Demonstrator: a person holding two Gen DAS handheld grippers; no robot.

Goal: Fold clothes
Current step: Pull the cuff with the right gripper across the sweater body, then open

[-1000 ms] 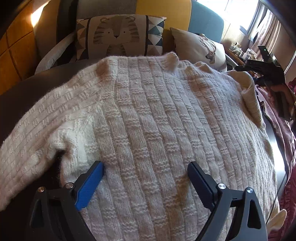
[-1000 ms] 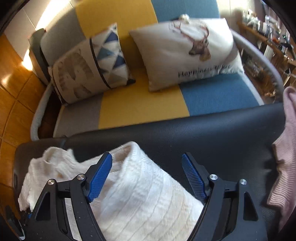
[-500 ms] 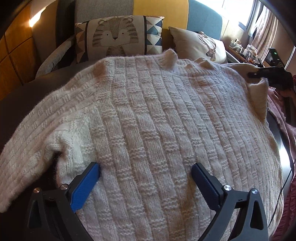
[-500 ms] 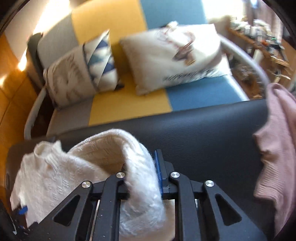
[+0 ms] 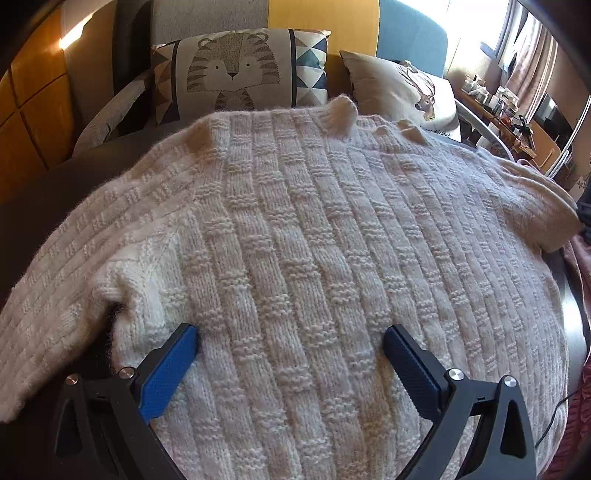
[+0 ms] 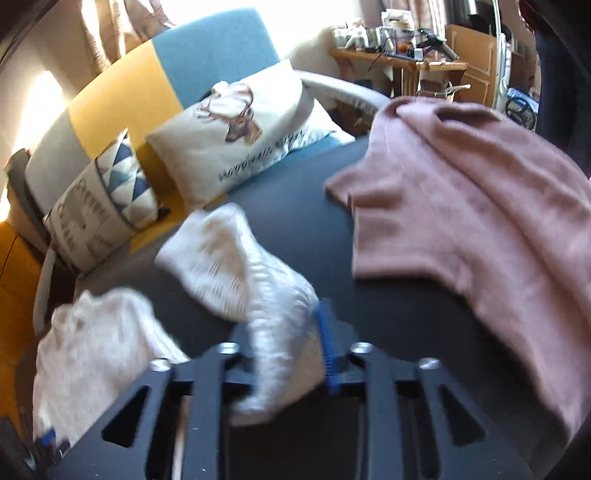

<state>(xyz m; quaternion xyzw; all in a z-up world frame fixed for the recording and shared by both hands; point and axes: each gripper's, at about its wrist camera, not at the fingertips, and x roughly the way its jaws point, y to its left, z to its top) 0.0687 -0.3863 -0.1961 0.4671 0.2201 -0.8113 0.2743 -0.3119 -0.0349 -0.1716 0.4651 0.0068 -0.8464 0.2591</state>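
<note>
Left gripper (image 5: pixel 290 338): jaws fully spread, nothing clamped. Both blue pads (image 5: pixel 168 371) rest on the cream knit sweater (image 5: pixel 332 258), which lies flat, back side up, on the dark table (image 5: pixel 44 184) and fills everything ahead of the fingers. One sweater sleeve (image 5: pixel 48 295) runs off to the left of the left pad and hangs toward the near edge. Far beyond the fingertips: tiger cushion (image 5: pixel 236 74), then deer cushion (image 5: pixel 410 92) to its right, both on the sofa (image 5: pixel 321 22).

Right gripper (image 6: pixel 286 354): jaws opening, but the other cream sleeve (image 6: pixel 240 266) sits between them, and the blue pad (image 6: pixel 327 347) presses on its right side; the knit looks pinched, so it is gripping the sleeve. Frame is motion-blurred. The sleeve's cuff end stands up ahead of the fingertips, above the table. The sweater body bunches to the lower left of the jaws. To the right of the gripper, apart from the sleeve, a pink sweater (image 6: pixel 480 206) lies spread on the same table. Deer cushion sits ahead and left, tiger cushion further left.
</note>
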